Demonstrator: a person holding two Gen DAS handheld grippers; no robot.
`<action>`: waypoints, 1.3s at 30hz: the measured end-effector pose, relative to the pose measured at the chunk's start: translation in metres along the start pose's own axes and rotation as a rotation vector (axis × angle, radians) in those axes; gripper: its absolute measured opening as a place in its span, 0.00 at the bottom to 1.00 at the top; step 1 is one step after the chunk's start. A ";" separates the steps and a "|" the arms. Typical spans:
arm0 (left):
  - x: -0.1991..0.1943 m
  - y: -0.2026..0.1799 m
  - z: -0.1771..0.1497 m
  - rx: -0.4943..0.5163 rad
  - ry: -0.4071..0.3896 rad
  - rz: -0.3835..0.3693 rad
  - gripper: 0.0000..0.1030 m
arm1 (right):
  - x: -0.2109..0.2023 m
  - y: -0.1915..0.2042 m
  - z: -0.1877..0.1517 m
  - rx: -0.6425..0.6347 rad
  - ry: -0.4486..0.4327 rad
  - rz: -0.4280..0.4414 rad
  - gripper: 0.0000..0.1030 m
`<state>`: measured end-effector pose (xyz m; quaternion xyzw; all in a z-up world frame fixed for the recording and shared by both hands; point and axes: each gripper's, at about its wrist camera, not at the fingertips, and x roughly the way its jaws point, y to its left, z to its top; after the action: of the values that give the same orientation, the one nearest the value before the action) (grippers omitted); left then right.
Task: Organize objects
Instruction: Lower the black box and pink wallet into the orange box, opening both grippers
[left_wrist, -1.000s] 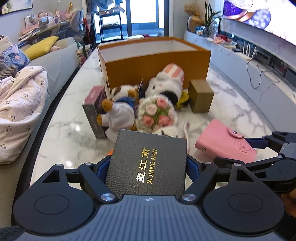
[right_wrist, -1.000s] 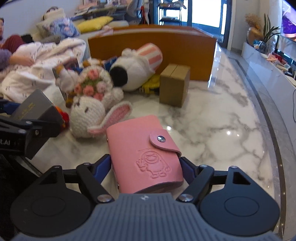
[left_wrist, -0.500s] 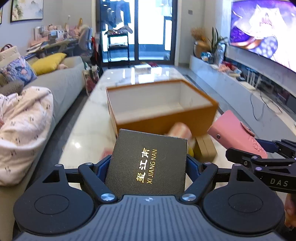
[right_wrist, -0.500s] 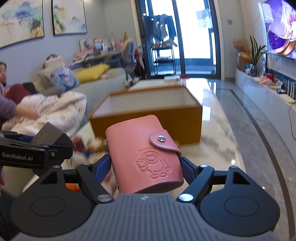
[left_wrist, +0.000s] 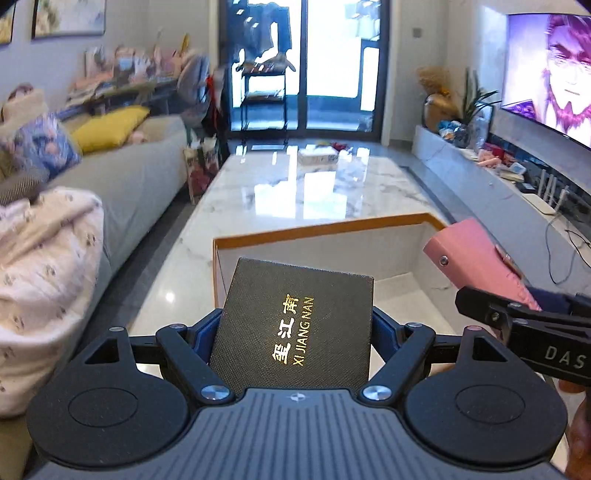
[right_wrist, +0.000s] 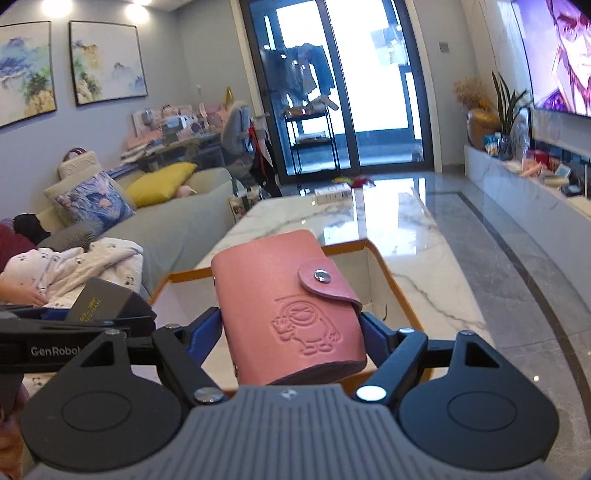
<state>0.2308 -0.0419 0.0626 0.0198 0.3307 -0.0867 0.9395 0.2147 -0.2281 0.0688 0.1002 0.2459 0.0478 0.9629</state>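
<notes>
My left gripper (left_wrist: 295, 325) is shut on a black box (left_wrist: 295, 325) with gold lettering, held in the air over the near left part of the orange box (left_wrist: 317, 225). My right gripper (right_wrist: 291, 325) is shut on a pink card wallet (right_wrist: 284, 295) with a snap flap and an embossed figure, over the same box's (right_wrist: 380, 266) near side. In the left wrist view the pink wallet (left_wrist: 476, 254) shows at the right, above the box's white inside. In the right wrist view the black box (right_wrist: 99, 299) shows at the left. The inside of the orange box looks empty where I see it.
The orange box stands on a long marble table (left_wrist: 295, 192) that runs away from me. A sofa (left_wrist: 122, 192) with a blanket (left_wrist: 40, 273) and cushions lies along the left. A low TV cabinet (right_wrist: 528, 199) runs along the right. A person's hand (right_wrist: 22, 291) rests on the blanket.
Both grippers rose and moved forward with their loads, from above the plush toys and small cardboard box to over the orange box. The toys have dropped out of view.
</notes>
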 end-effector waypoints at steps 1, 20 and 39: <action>0.007 0.000 -0.001 -0.014 0.012 -0.004 0.92 | 0.012 -0.002 0.001 0.010 0.017 -0.004 0.78; 0.062 -0.022 -0.016 0.086 0.127 0.087 0.92 | 0.065 0.005 -0.019 -0.176 0.212 -0.191 0.78; 0.067 -0.026 -0.013 0.091 0.133 0.102 0.93 | 0.057 0.002 -0.021 -0.146 0.225 -0.223 0.80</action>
<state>0.2692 -0.0767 0.0109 0.0851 0.3866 -0.0521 0.9168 0.2540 -0.2143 0.0246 -0.0038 0.3577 -0.0309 0.9333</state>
